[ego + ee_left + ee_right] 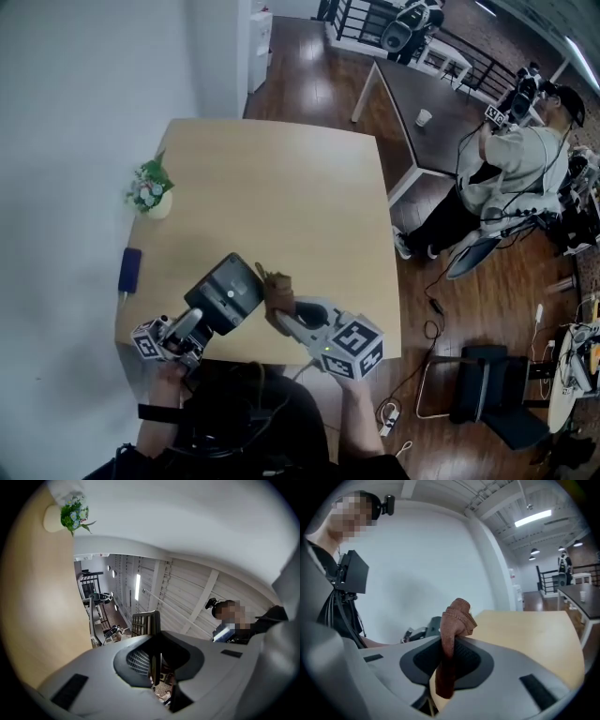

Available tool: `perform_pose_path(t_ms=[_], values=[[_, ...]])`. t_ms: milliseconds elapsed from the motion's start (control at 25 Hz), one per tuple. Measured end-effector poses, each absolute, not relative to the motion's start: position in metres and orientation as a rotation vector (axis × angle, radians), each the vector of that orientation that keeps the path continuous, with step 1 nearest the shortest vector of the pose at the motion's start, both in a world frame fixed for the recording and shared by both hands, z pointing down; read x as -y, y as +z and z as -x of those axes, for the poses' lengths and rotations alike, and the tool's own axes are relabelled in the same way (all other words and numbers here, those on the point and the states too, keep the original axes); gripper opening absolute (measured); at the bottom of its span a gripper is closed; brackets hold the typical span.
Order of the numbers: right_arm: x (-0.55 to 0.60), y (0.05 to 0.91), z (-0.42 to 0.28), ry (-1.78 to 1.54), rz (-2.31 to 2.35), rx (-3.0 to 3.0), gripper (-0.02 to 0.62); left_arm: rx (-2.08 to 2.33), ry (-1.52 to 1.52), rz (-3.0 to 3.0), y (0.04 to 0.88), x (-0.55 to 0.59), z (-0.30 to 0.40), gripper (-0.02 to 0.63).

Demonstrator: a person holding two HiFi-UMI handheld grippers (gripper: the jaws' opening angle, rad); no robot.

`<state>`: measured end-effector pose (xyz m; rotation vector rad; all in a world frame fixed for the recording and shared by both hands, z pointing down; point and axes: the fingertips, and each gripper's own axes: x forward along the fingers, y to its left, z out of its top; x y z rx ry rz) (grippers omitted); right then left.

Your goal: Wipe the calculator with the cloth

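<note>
In the head view my left gripper [200, 321] is at the table's near left edge, shut on the lower end of a dark calculator [225, 292] that is raised off the table. In the left gripper view the calculator [146, 626] shows edge-on, clamped between the jaws of the left gripper [157, 663]. My right gripper [284, 314] is just right of it, shut on a bunched brown cloth [277, 291] that touches the calculator's right side. In the right gripper view the cloth [453, 625] sticks up out of the right gripper [447, 660], with the calculator [434, 623] just behind.
A small pot of flowers [150, 190] and a flat blue object [130, 269] sit along the left edge of the wooden table [281, 187]. Beyond it, at the right, are a dark table [431, 112] with a cup and another person [511, 173].
</note>
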<state>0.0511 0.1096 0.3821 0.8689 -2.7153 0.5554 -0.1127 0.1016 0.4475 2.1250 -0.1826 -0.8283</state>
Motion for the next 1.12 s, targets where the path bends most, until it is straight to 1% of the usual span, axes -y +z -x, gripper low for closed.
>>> perform_pose_path(t_ms=[120, 240, 360, 600, 680, 760, 920, 1040, 1120], values=[[-0.127, 0.376, -0.001, 0.493, -0.668, 2.784, 0.067, 0.166, -0.862, -2.122, 0.443, -0.099, 0.108, 0.055], [-0.129, 0.394, 0.013, 0.510, -0.618, 2.764, 0.067, 0.148, -0.863, -2.125, 0.441, -0.100, 0.102, 0.060], [-0.112, 0.402, -0.012, 0.587, -0.730, 2.737, 0.069, 0.111, -0.830, -2.162, 0.435, -0.108, 0.102, 0.058], [-0.078, 0.432, -0.089, 0.639, -1.048, 2.548, 0.067, 0.103, -0.763, -2.201, 0.438, -0.115, 0.104, 0.054], [-0.074, 0.425, -0.100, 0.635, -1.114, 2.535, 0.066, 0.110, -0.753, -2.198, 0.441, -0.114, 0.106, 0.054], [-0.078, 0.401, -0.089, 0.602, -1.074, 2.612, 0.067, 0.122, -0.723, -2.202, 0.444, -0.114, 0.104, 0.055], [-0.104, 0.361, -0.021, 0.429, -0.770, 2.765, 0.067, 0.108, -0.656, -2.229, 0.447, -0.119, 0.090, 0.055], [-0.111, 0.371, 0.015, 0.352, -0.635, 2.735, 0.067, 0.067, -0.607, -2.260, 0.446, -0.126, 0.079, 0.055], [-0.100, 0.389, 0.009, 0.393, -0.669, 2.696, 0.069, 0.042, -0.581, -2.269, 0.446, -0.130, 0.075, 0.057]])
